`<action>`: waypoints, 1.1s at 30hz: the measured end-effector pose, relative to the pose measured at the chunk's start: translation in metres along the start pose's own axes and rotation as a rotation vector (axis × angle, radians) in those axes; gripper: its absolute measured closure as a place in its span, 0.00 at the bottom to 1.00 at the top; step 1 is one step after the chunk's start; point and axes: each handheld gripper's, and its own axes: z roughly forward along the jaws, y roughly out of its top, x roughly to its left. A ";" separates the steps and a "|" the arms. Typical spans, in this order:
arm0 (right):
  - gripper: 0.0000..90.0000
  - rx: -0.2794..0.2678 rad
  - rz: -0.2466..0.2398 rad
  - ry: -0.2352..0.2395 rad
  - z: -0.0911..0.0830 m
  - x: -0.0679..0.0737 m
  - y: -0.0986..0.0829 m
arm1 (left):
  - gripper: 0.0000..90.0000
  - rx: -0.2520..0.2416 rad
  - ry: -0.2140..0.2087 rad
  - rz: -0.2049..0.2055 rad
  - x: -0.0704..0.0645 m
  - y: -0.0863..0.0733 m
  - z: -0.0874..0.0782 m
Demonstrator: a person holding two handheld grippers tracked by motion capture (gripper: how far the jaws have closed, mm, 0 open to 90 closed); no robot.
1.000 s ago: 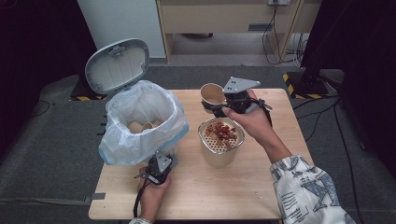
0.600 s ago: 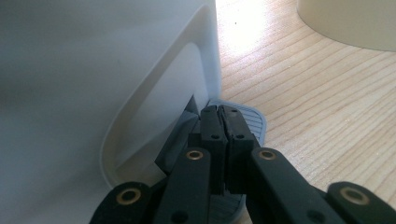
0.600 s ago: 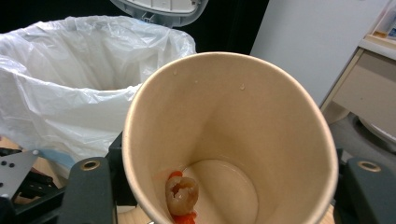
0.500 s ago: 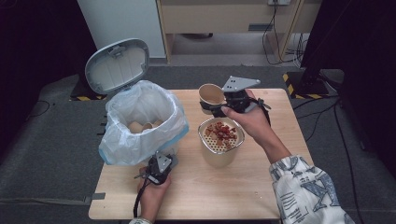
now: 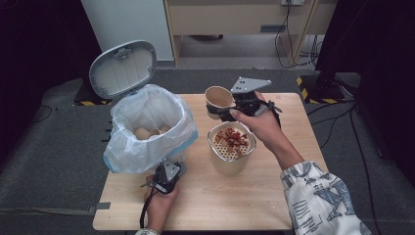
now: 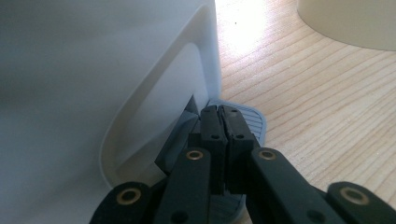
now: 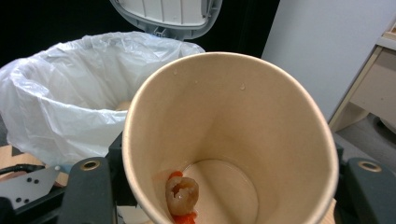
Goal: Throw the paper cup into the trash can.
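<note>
Cup clamped in right hand-held gripper, beside strainer rim.

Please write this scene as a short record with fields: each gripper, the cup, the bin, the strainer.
left gripper: jaws shut, pressing the bin's pedal
right gripper: jaws shut on cup
cup: paper, held above the table, tilted; food scraps remain inside
bin: lid open, clear liner, paper cups inside
strainer: on a pot between bin and right hand, red scraps on it
</note>
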 end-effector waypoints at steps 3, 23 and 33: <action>0.37 -0.002 -0.001 0.005 0.001 0.001 0.002 | 0.98 0.001 0.000 0.000 0.000 0.000 0.000; 0.37 -0.010 0.015 0.025 0.008 0.003 0.021 | 0.97 -0.001 -0.002 0.000 0.000 0.000 0.000; 0.37 -0.015 0.022 0.044 0.014 0.012 0.035 | 0.98 -0.004 0.001 0.002 0.000 0.000 0.000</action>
